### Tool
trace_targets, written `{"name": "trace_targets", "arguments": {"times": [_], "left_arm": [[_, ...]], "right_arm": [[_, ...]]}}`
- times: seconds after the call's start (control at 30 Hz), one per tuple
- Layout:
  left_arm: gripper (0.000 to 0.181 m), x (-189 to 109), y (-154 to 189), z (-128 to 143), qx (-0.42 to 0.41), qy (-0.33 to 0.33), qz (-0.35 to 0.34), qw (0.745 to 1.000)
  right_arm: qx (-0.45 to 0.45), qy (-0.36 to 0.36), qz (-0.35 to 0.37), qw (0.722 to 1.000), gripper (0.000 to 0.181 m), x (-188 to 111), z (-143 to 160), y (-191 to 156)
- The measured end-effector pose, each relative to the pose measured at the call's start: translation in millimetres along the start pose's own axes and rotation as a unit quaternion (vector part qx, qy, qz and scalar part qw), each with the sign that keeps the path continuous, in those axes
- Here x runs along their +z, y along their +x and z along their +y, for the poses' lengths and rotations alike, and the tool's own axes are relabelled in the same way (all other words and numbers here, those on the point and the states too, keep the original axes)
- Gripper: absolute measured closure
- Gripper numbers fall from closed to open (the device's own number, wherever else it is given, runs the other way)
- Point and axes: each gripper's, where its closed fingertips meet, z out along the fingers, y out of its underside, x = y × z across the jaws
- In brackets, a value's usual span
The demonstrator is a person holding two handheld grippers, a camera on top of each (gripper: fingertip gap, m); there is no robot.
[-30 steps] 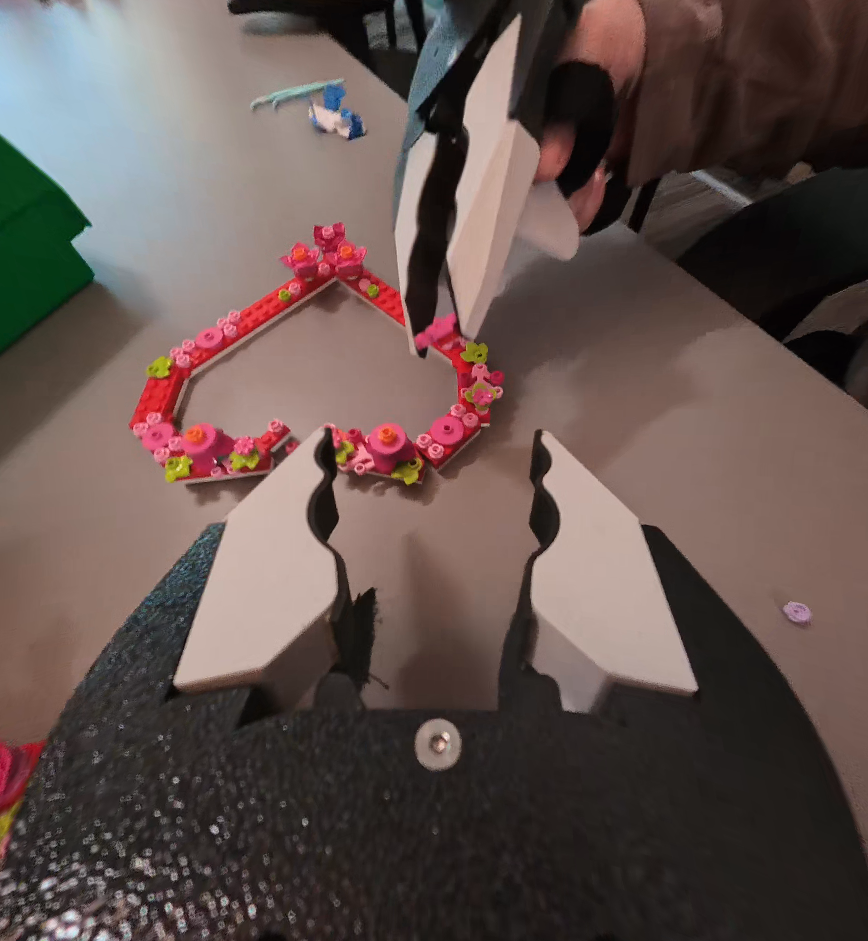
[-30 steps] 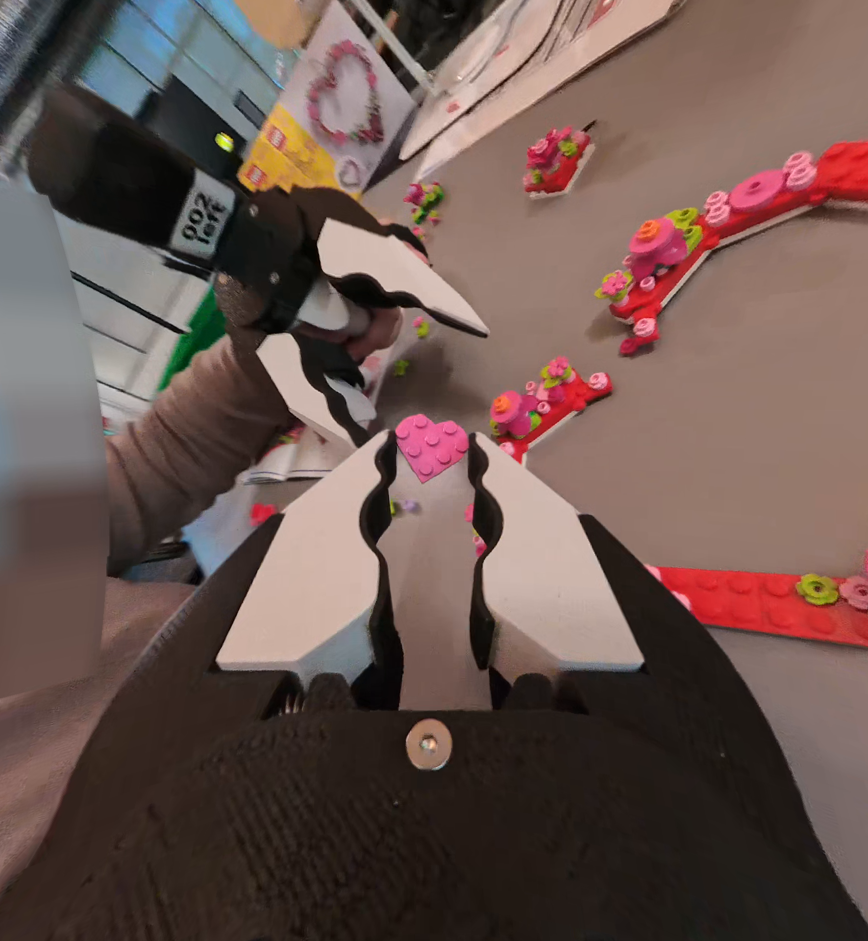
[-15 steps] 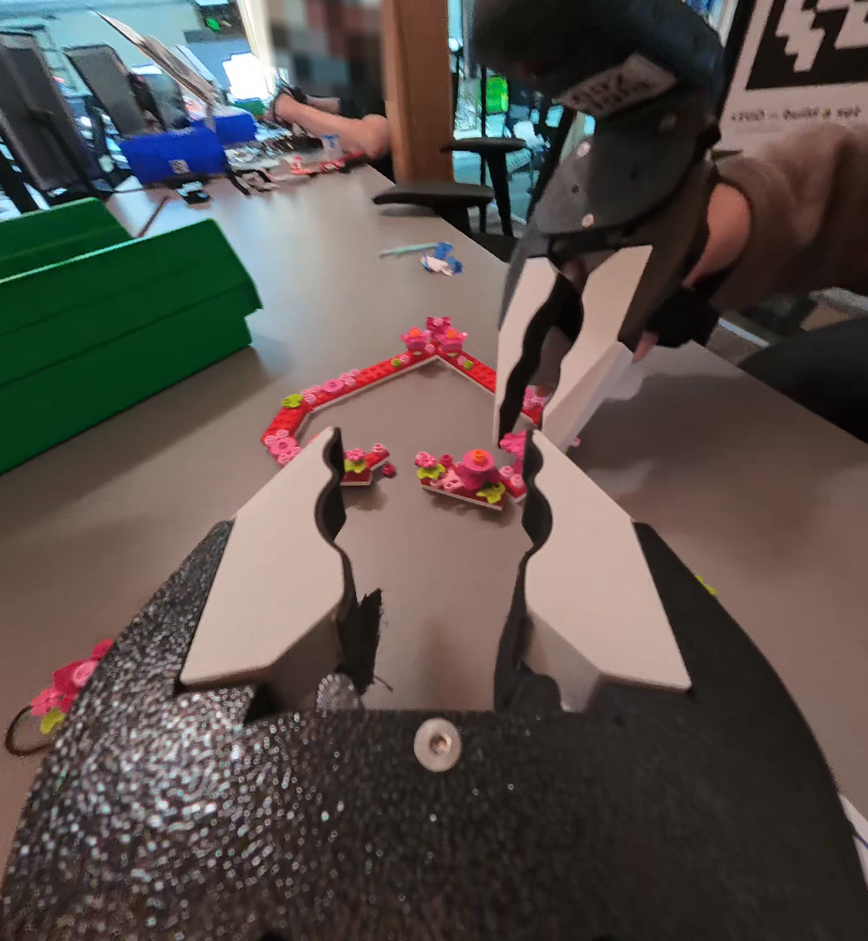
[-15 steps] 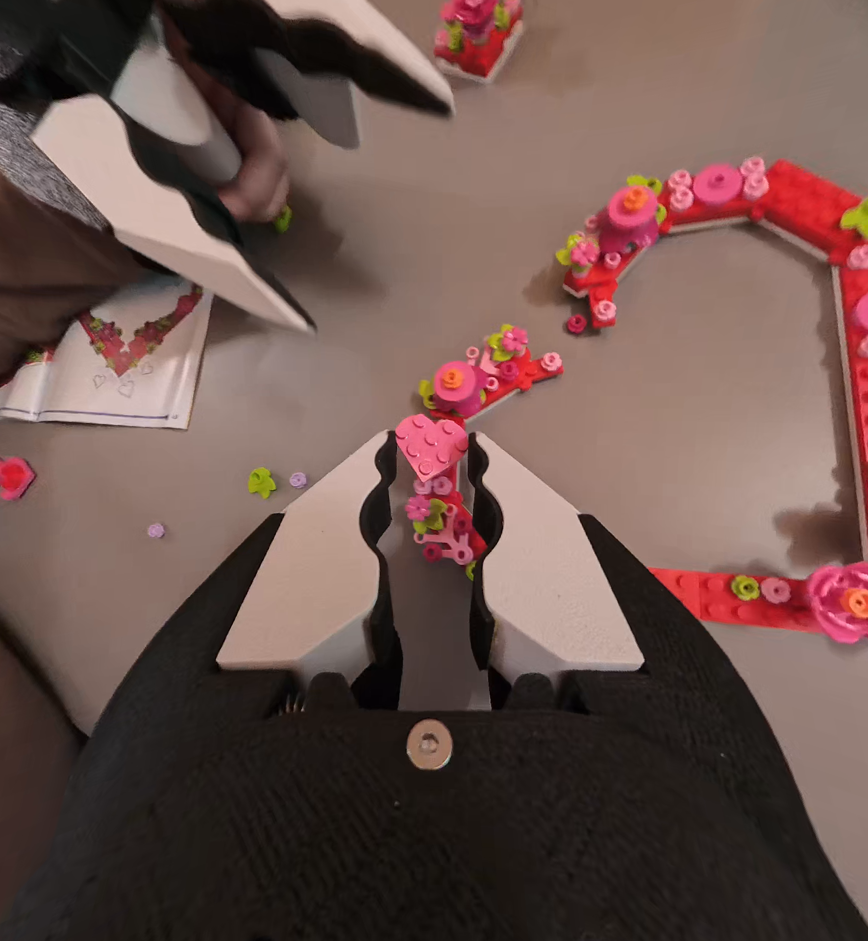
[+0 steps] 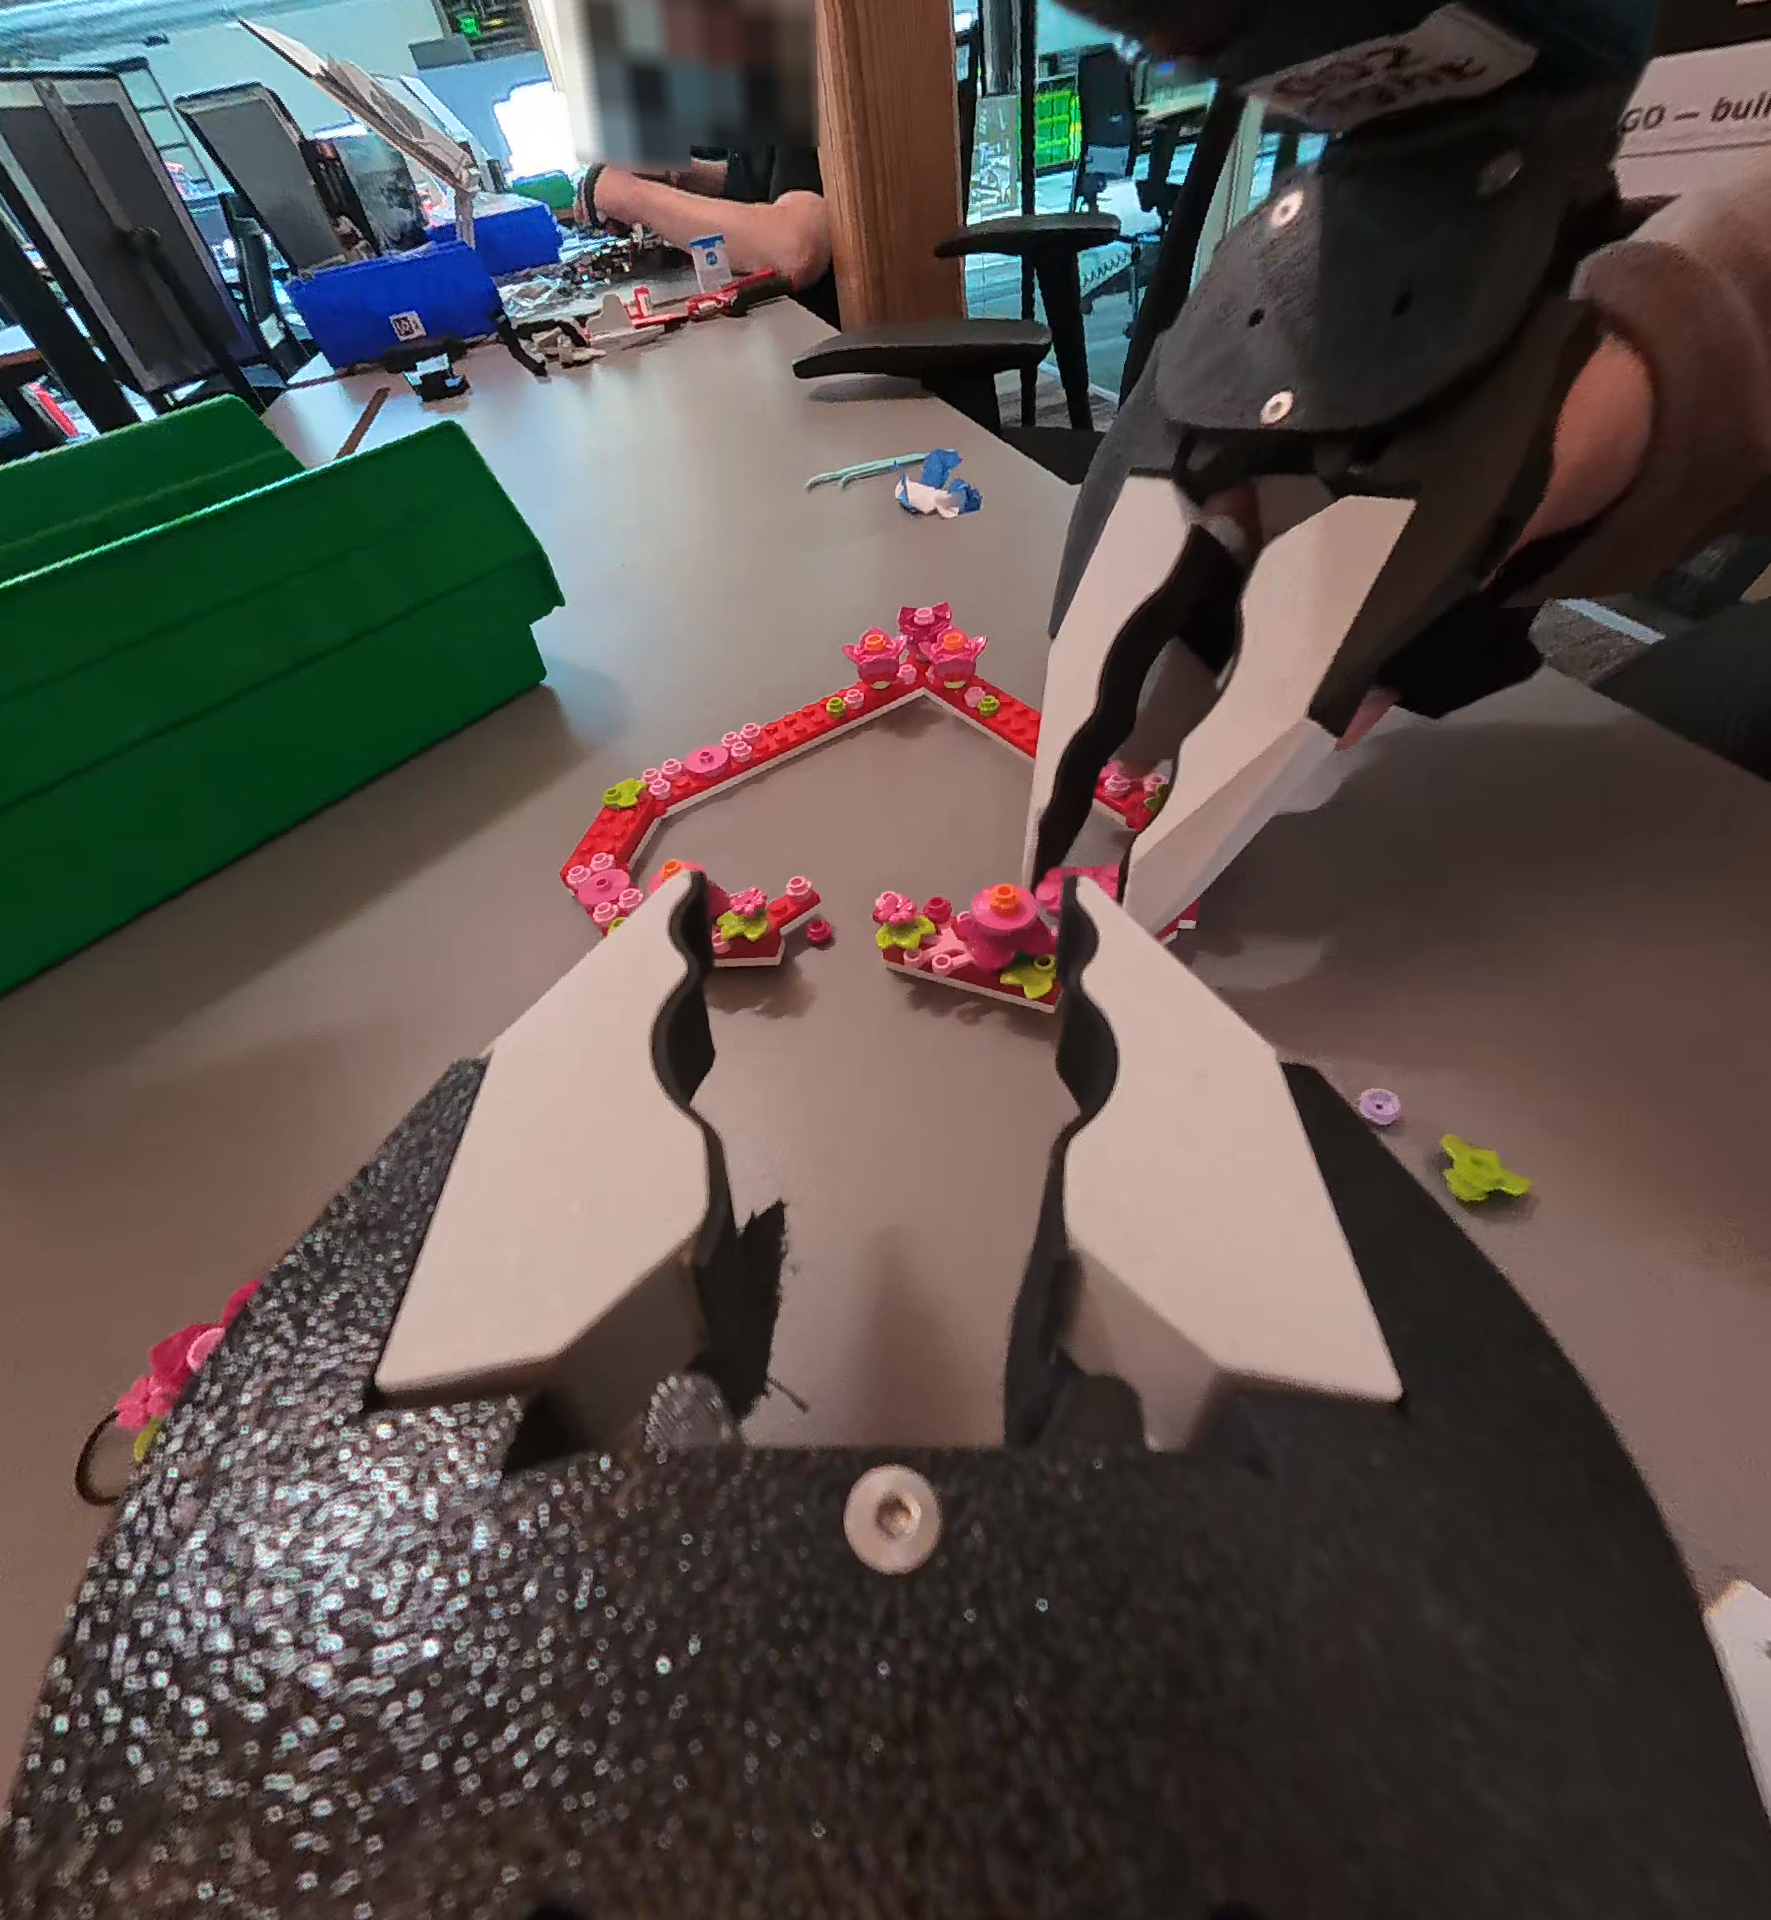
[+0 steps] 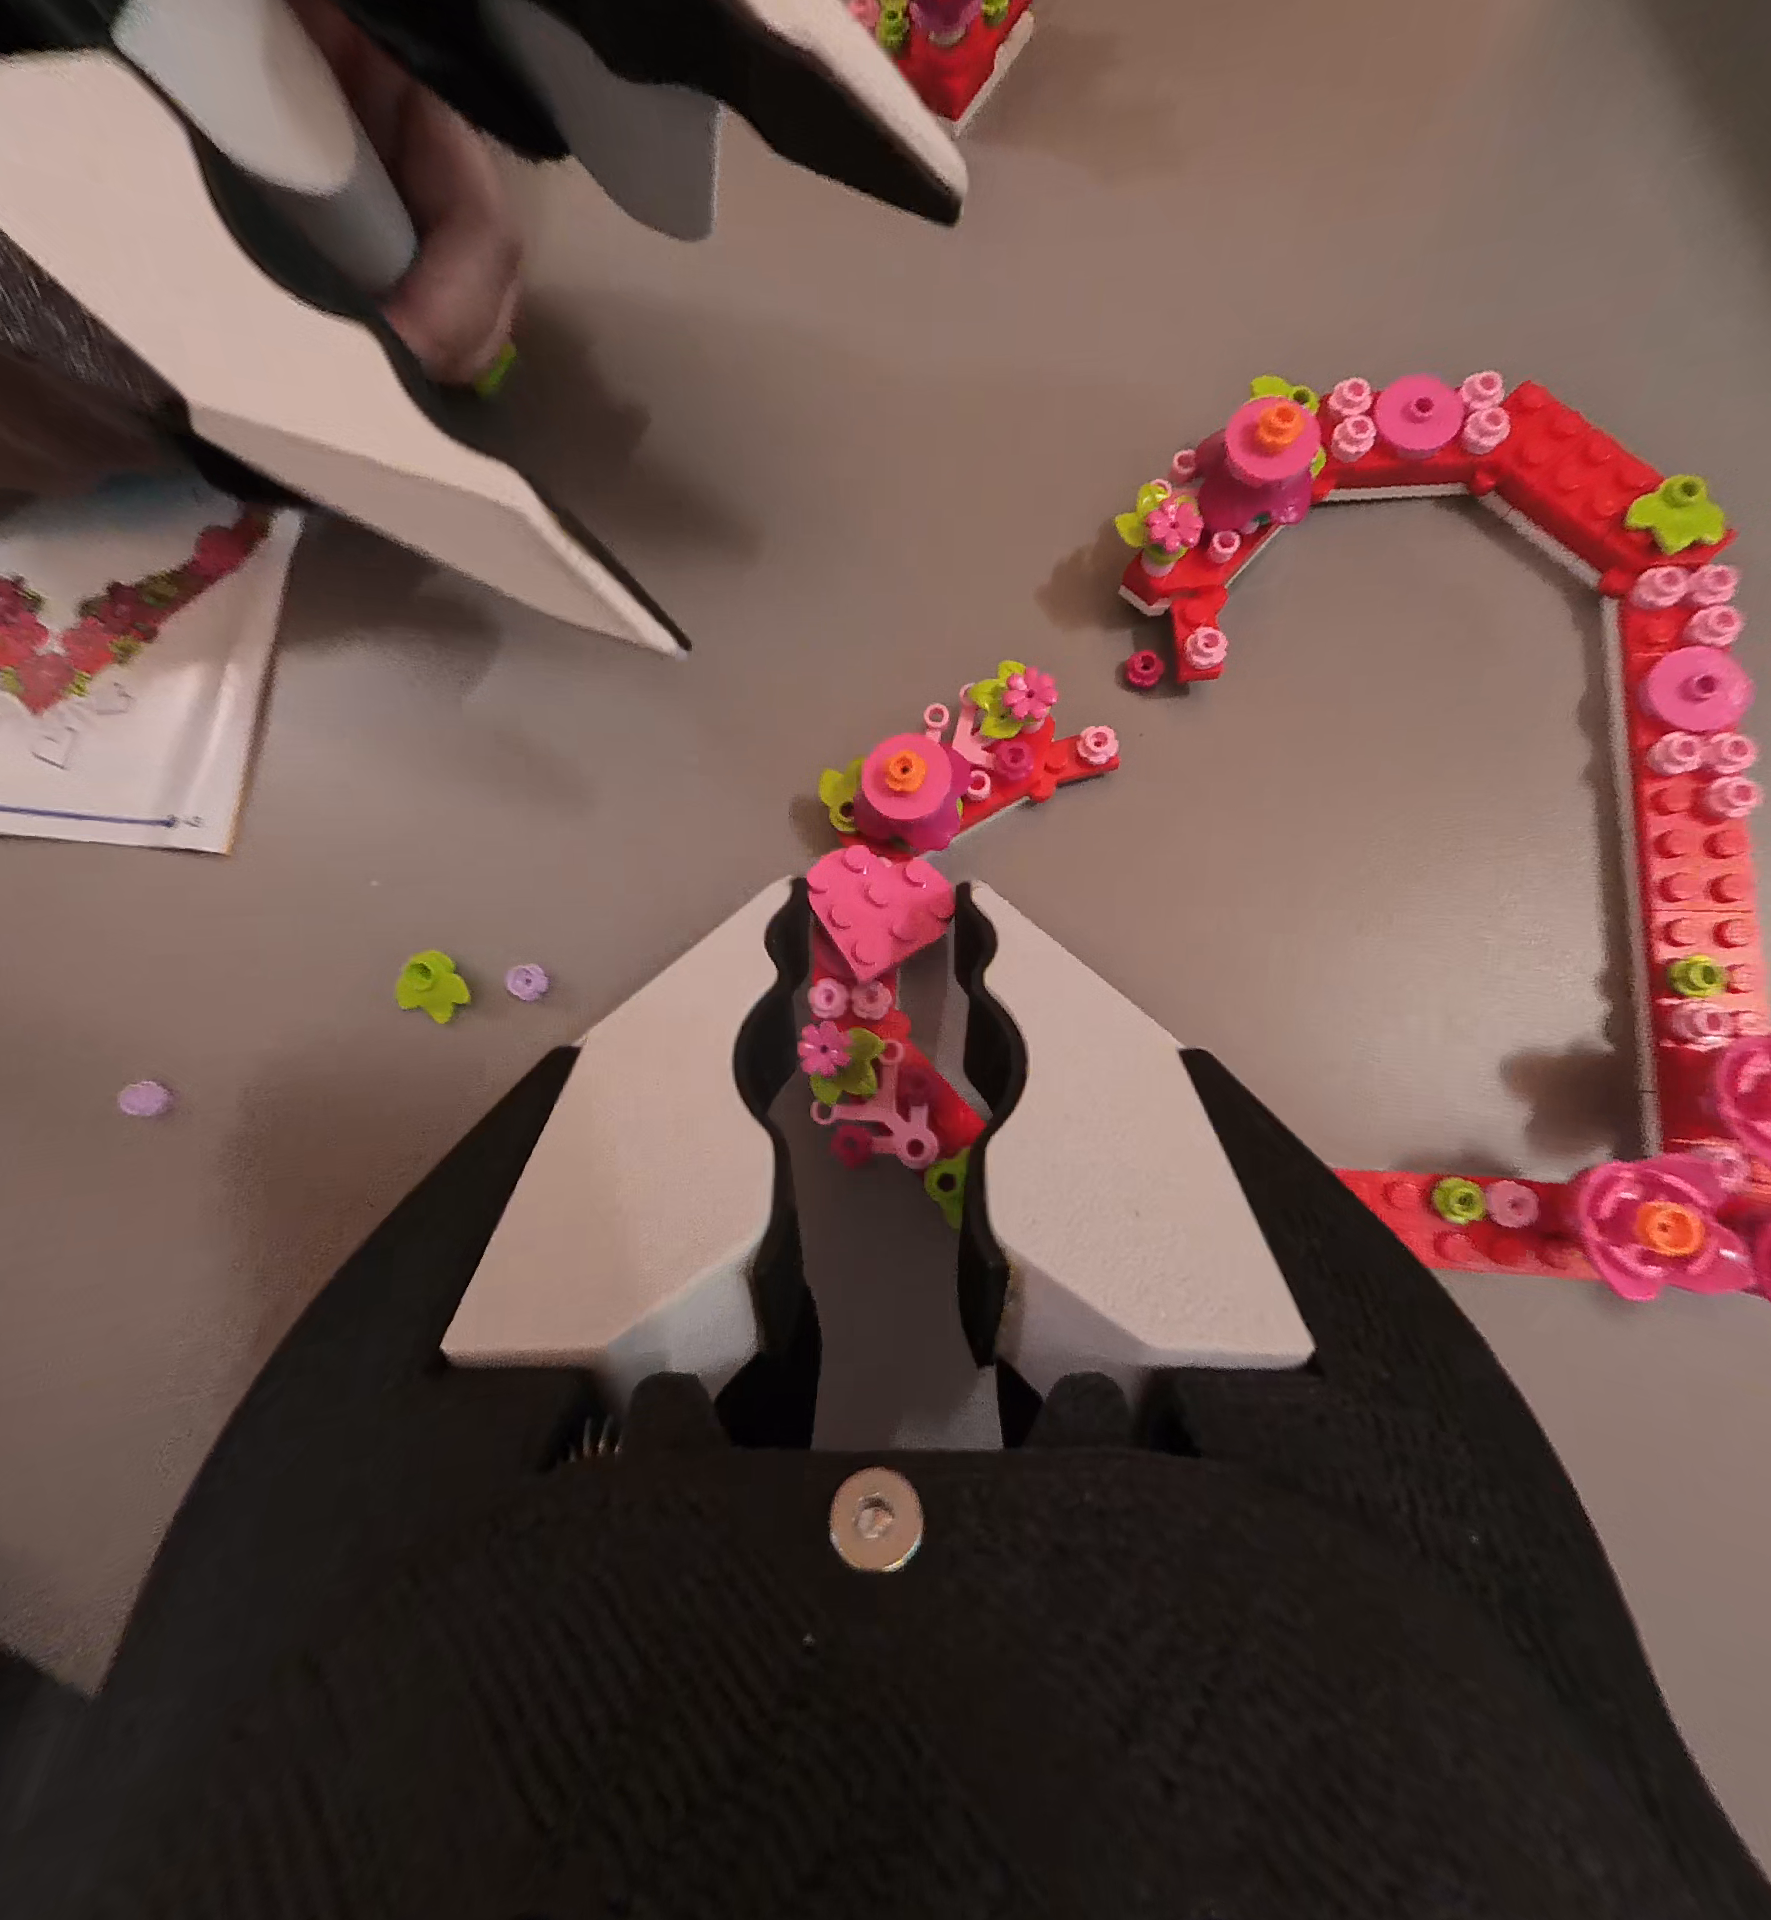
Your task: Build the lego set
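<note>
Two studded plastic sections flank the pink heart-shaped plate [image 6: 876, 914] pinched in the right hand-held gripper [image 6: 879, 896], seemingly above the grey table [image 6: 1276, 914]; the left hand-held gripper [image 5: 879, 896] gapes empty.

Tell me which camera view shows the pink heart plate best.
The right wrist view: the pink heart plate sits studs-up between that gripper's fingertips. In the left wrist view only a pink sliver shows, hidden behind the fingers.

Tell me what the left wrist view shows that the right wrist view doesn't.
Only the left wrist view shows the green bins and a blue bin. Only the right wrist view shows the instruction booklet and the pink heart plate gripped by the right gripper. Both show the red heart frame and the open left gripper.
</note>
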Motion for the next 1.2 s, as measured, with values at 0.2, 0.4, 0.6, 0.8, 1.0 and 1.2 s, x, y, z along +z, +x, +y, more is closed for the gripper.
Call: {"name": "trace_targets", "arguments": {"times": [0.2, 0.4, 0.6, 0.8, 1.0, 1.2], "left_arm": [[0.118, 1.3, 0.6, 1.0, 0.006, -0.004, 0.001, 1.000], [0.119, 1.4, 1.0, 1.3, 0.009, -0.006, 0.001, 1.000], [0.119, 1.6, 1.0, 1.8, 0.012, -0.008, 0.002, 1.000], [0.119, 1.8, 1.3, 2.3, 0.013, -0.009, 0.003, 1.000], [0.119, 2.5, 2.2, 2.5, 0.015, -0.011, 0.004, 1.000], [0.119, 2.7, 2.8, 3.0, 0.019, -0.013, 0.004, 1.000]], "right_arm": [[-0.079, 0.008, 0.054, 0.995, 0.155, -1.6, 0.6, 2.2], [-0.084, 0.018, 0.065, 0.994, 0.155, -3.8, 0.9, 0.3], [-0.073, 0.029, 0.049, 0.996, 0.155, -2.7, 1.3, -5.6], [-0.092, 0.028, 0.069, 0.993, 0.155, -3.3, 1.9, -3.4], [-0.098, 0.020, 0.078, 0.992, 0.152, -1.4, 6.1, -2.9], [-0.108, 0.019, 0.081, 0.991, 0.142, -5.6, 6.5, -3.5]]}}
